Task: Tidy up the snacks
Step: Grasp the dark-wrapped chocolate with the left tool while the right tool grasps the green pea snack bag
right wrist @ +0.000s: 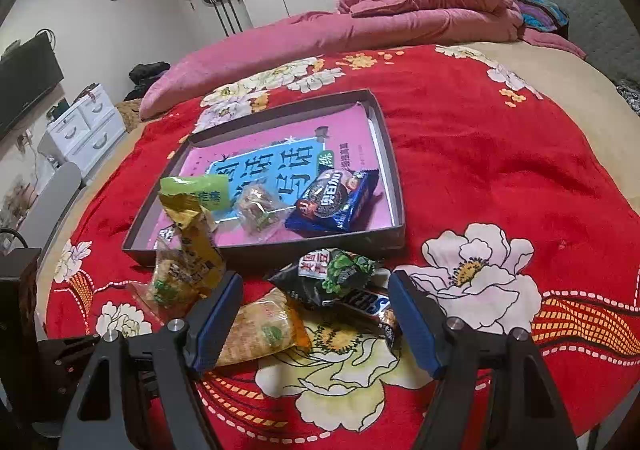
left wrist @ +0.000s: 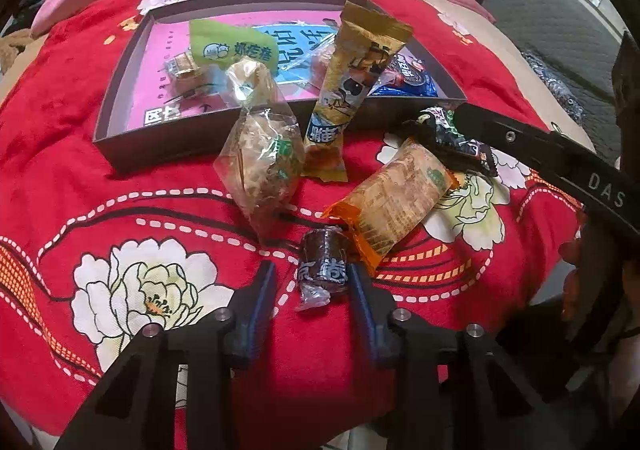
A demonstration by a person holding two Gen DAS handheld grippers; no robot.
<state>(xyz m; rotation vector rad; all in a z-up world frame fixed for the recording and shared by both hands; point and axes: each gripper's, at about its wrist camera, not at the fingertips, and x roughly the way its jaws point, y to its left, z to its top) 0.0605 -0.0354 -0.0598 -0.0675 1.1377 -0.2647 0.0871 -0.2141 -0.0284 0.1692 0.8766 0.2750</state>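
Note:
A small brown wrapped candy roll (left wrist: 324, 262) lies on the red flowered blanket between the fingers of my left gripper (left wrist: 314, 290). The right pad touches it and a strip of blanket shows beside the left pad, so the gripper is open. My right gripper (right wrist: 316, 314) hangs open above an orange-edged cracker pack (right wrist: 260, 330) and a Snickers bar (right wrist: 360, 302), touching neither. A dark shallow tray (right wrist: 264, 254) beyond holds a blue Oreo pack (right wrist: 336, 201), a green pouch (left wrist: 232, 45) and small wrapped sweets.
A clear bag of snacks (left wrist: 264, 161) and a tall yellow packet (left wrist: 348, 89) lean at the tray's front wall. A black and green packet (right wrist: 340, 274) lies by the Snickers. A pink quilt (right wrist: 400, 17) is heaped at the back. The right gripper's finger (left wrist: 540, 153) crosses the left view.

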